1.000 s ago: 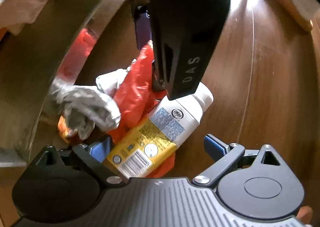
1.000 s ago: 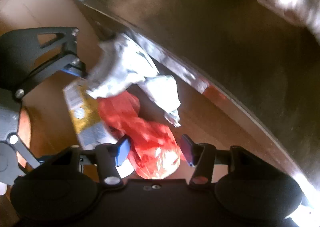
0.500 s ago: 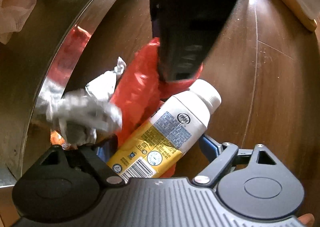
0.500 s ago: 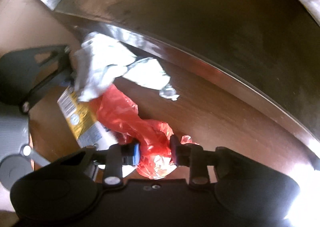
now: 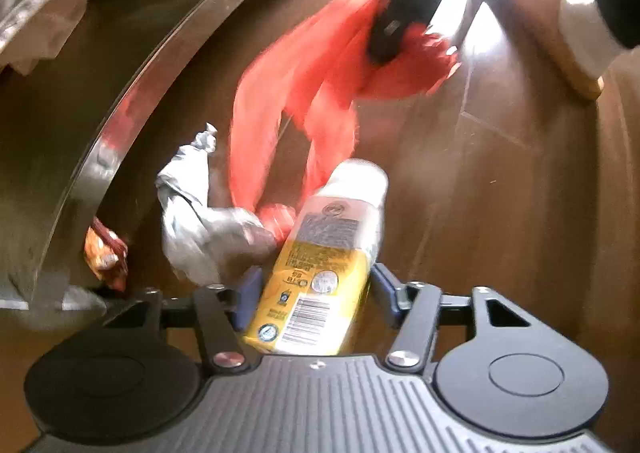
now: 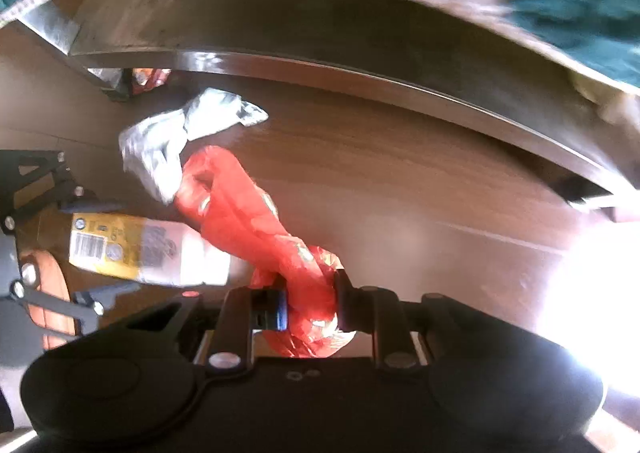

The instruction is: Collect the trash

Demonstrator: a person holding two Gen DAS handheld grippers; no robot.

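The red plastic bag (image 6: 240, 213), limp and light, is pinched at its bunched end by the closing right claw (image 6: 310, 307) (the stiffer yellow carton (image 5: 320, 285) is squeezed across its middle by the closing left claw (image 5: 314, 293)).

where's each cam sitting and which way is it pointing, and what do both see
Left wrist: on the left gripper, looking down at the floor; its jaws are closing around the yellow bottle; a socked foot shows.
Right wrist: on the right gripper, looking down; its jaws are closing on the red plastic bag.
Shared: bottle, bag, crumpled foil wrapper, each other's gripper.
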